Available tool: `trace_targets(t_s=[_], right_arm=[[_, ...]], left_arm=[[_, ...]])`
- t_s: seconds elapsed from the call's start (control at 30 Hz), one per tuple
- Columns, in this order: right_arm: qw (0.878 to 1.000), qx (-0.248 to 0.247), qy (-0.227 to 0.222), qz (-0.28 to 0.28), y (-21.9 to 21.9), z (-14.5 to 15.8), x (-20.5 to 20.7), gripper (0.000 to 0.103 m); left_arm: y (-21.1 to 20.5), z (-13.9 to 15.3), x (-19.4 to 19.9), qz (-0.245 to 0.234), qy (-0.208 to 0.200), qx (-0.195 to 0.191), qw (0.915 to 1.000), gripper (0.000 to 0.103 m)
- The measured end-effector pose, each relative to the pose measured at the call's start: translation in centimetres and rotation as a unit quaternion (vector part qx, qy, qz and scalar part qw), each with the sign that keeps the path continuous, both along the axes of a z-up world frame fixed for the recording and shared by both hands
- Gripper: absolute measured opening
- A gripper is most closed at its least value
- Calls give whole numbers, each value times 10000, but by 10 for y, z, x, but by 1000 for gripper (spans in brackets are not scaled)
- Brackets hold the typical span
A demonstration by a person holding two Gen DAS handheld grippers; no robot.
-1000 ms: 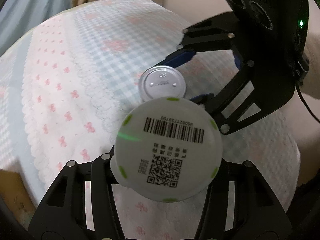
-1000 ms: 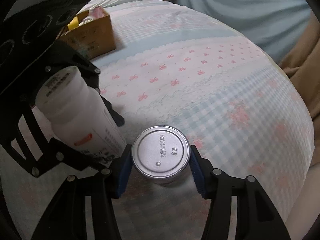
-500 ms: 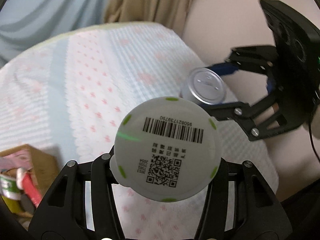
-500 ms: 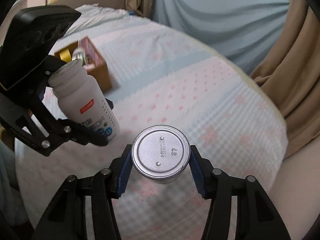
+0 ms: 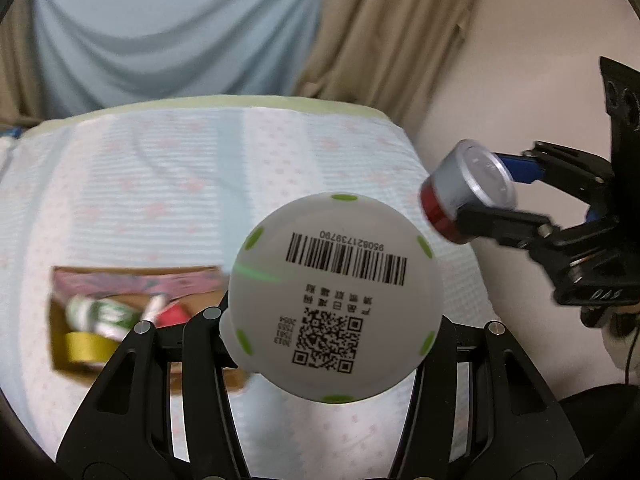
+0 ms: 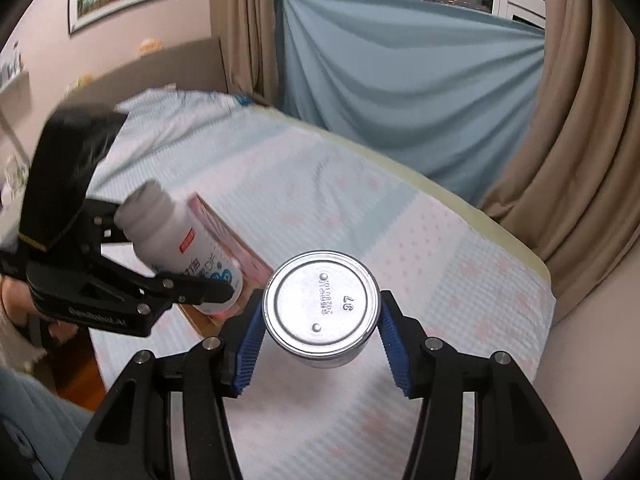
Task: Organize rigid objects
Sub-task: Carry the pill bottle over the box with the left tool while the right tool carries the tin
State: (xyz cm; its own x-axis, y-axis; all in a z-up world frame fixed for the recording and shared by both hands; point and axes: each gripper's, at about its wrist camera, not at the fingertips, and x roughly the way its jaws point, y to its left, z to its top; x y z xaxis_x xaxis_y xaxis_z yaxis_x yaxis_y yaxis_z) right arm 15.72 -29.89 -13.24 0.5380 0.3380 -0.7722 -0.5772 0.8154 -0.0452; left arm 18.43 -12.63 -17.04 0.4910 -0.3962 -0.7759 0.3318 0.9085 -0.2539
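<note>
The right claw (image 6: 321,344) clamps a silver tin can (image 6: 321,312) between blue pads above the bed (image 6: 360,208); leftward, the left claw (image 6: 192,280) grips a white bottle (image 6: 180,248) over a cardboard box (image 6: 236,256).

Open bed (image 5: 168,184) stretches ahead; the cardboard box (image 5: 132,280), crowded with items, sits at its left, curtains (image 6: 400,92) behind.

surface: bed (image 5: 168,184), pale blue sheet with pink print | on it: open cardboard box (image 5: 60,344), near left, holding assorted items
</note>
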Motion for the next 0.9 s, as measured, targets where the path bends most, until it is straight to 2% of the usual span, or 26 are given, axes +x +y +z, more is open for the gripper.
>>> trace_targets(t_s=[0.23,0.43,0.53,0.67,0.9], right_arm=[[9984,281,209,-436,81,15,2,50],[9905,504,580,-1144,147,-4,13,50],[9827,558,791,-1577,174,-21,16,50],[9651,696,1148,-2249,199,-53,24,50],[9323,672,1616,-3165,213,-106,36,50]], left_arm=[[103,14,-11,388,38,120,9992,48],[178,7,2,308,243,181,9991,48],[204,-5,12,136,398,207,9989,48],[224,-34,32,-170,660,297,9972,48],[227,-88,59,-503,1218,406,9904,48]])
